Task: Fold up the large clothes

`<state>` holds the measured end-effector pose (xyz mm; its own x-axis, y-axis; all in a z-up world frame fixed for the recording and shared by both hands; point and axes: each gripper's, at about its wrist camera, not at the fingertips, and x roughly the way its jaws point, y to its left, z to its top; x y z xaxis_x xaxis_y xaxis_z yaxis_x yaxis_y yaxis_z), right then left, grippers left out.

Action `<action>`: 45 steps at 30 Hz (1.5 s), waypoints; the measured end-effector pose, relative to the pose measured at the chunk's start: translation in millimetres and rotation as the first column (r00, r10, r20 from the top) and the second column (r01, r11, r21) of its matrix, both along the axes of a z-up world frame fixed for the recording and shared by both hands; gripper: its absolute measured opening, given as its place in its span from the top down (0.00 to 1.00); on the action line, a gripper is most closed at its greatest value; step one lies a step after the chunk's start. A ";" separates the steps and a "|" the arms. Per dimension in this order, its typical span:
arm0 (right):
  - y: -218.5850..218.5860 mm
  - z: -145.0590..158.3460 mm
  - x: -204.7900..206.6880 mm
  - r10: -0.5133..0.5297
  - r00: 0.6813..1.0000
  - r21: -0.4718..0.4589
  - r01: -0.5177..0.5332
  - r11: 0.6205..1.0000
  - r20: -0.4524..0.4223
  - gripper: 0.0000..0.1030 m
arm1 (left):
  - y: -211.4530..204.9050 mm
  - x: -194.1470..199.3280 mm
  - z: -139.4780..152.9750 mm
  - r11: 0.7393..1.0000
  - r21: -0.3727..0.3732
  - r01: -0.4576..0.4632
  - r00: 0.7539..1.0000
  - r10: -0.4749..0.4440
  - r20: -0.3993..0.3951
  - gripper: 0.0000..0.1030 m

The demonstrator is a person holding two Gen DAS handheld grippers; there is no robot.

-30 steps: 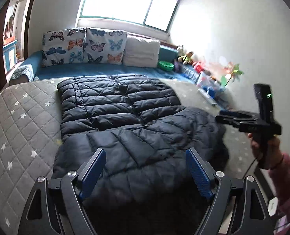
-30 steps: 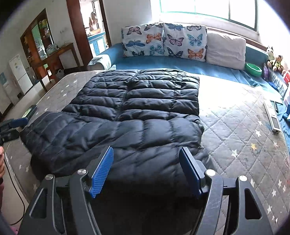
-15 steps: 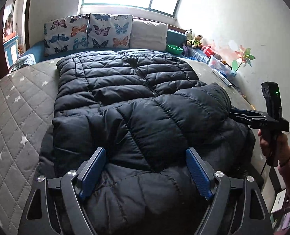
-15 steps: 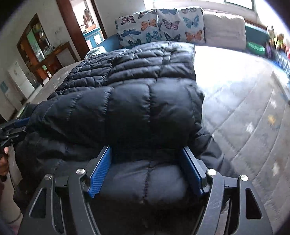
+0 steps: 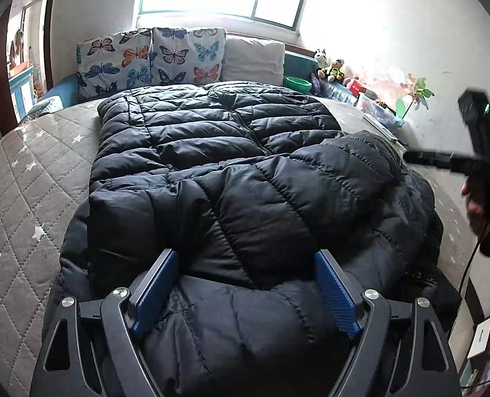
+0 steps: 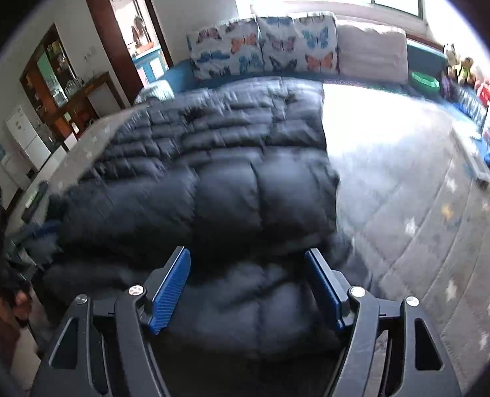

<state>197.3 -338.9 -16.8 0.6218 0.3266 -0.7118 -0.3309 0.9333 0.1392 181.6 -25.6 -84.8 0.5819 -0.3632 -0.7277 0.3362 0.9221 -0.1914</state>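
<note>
Black puffer jacket [image 5: 231,178] lies on the grey star-patterned mattress [image 5: 23,192], and its near part is folded over the rest in a thick layer. The near hem goes out of sight under both grippers, so I cannot tell how it ends. The right wrist view is blurred by motion and the quilting there is hard to make out.

The left gripper [image 5: 245,284] has its blue pads spread wide, with the jacket's bulge between them. The right gripper [image 6: 247,284] is also spread wide over the fabric; I cannot tell if the pads touch it. In the left view the right gripper is only partly seen at the jacket's right edge, cut off by the frame.

Behind the jacket stand butterfly pillows [image 5: 152,59] and a white pillow [image 5: 253,59]; beside it, a green bowl [image 5: 297,82]. Toys [image 5: 331,67] sit along the wall. No writing can be read
</note>
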 end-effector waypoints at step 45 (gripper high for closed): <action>58.6 -33.5 -38.0 0.083 0.996 -0.238 -0.079 0.968 0.010 0.20 | -7.8 -3.0 -2.6 0.993 0.108 0.042 0.999 -0.045 0.029 0.12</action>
<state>159.3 -280.3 -50.4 0.6148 0.1994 -0.7631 -0.4072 0.9088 -0.0906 178.6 -33.4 -87.3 0.5903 -0.3096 -0.7454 0.3805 0.9212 -0.0813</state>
